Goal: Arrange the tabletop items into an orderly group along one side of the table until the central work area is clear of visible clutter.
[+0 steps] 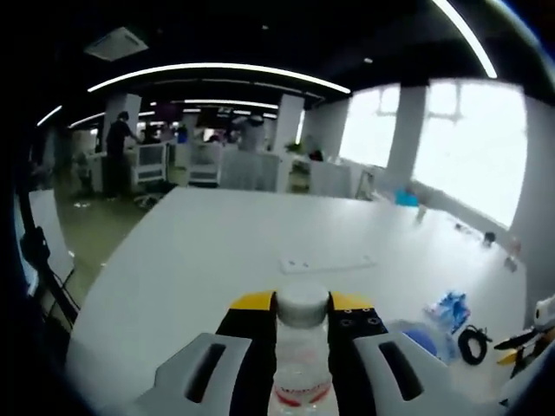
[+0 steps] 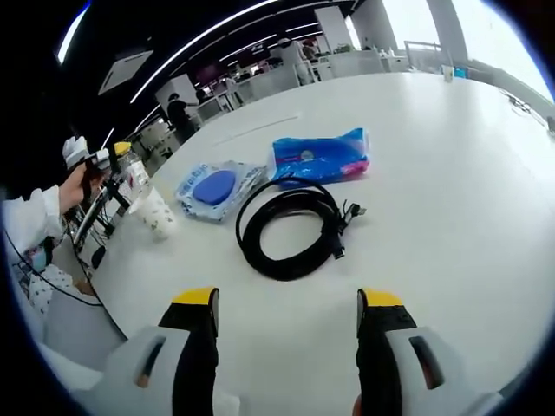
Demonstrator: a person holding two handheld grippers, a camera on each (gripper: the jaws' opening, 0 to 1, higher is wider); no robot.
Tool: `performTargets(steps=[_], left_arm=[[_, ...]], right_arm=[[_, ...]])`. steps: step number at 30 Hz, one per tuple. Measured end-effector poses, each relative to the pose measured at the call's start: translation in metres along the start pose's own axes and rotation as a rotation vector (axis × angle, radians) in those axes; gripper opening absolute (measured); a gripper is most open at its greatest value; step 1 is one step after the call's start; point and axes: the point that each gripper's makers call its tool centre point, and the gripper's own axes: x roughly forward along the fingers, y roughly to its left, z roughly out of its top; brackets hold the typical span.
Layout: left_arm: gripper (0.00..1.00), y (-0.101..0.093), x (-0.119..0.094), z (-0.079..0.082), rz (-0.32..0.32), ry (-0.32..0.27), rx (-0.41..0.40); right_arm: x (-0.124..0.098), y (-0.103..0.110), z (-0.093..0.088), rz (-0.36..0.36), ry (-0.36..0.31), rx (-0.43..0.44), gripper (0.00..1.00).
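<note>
A: In the left gripper view our left tool (image 1: 303,334) pinches a clear plastic bottle (image 1: 303,364) between its jaws. The bottle stands upright, long axis running along the jaws, white cap (image 1: 303,303) pointing away from us toward the far end of the white table (image 1: 217,251).

B: Any writing on it?

A: We see a red band low on the bottle, but the print is too blurred to read.

B: In the right gripper view our right tool (image 2: 286,312) is spread wide with nothing between its jaws, hanging above the table. Just ahead lies a black cable (image 2: 290,230), wound into a loose coil lying flat, its plug ends sticking out toward the right.

A: And beyond the coil?

B: A blue packet (image 2: 321,158) lies flat just past it, long axis running left to right across the view; its label is not legible. To the left of the packet is a clear bag with a round blue thing inside (image 2: 217,188), also flat.

A: We catch the left tool there too, at the left edge of the table, with the bottle (image 2: 130,178) in it and a hand (image 2: 74,184) behind, just over a paper cup (image 2: 158,215).

B: In the left gripper view the cable (image 1: 473,344) and blue packet (image 1: 449,309) sit off to the right.
</note>
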Motion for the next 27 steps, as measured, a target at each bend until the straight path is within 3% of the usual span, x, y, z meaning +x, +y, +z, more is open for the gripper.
performTargets(steps=[5, 11, 27], left_arm=[[0.16, 0.005, 0.008, 0.007, -0.015, -0.007, 0.054], [0.16, 0.005, 0.013, 0.0, -0.03, 0.007, 0.104], [0.17, 0.004, 0.015, -0.007, -0.041, 0.006, 0.136]], right_arm=[[0.002, 0.002, -0.002, 0.002, 0.005, -0.002, 0.63], [0.004, 0.005, -0.004, 0.006, 0.008, -0.001, 0.63], [0.001, 0.004, -0.002, 0.0, -0.01, -0.008, 0.62]])
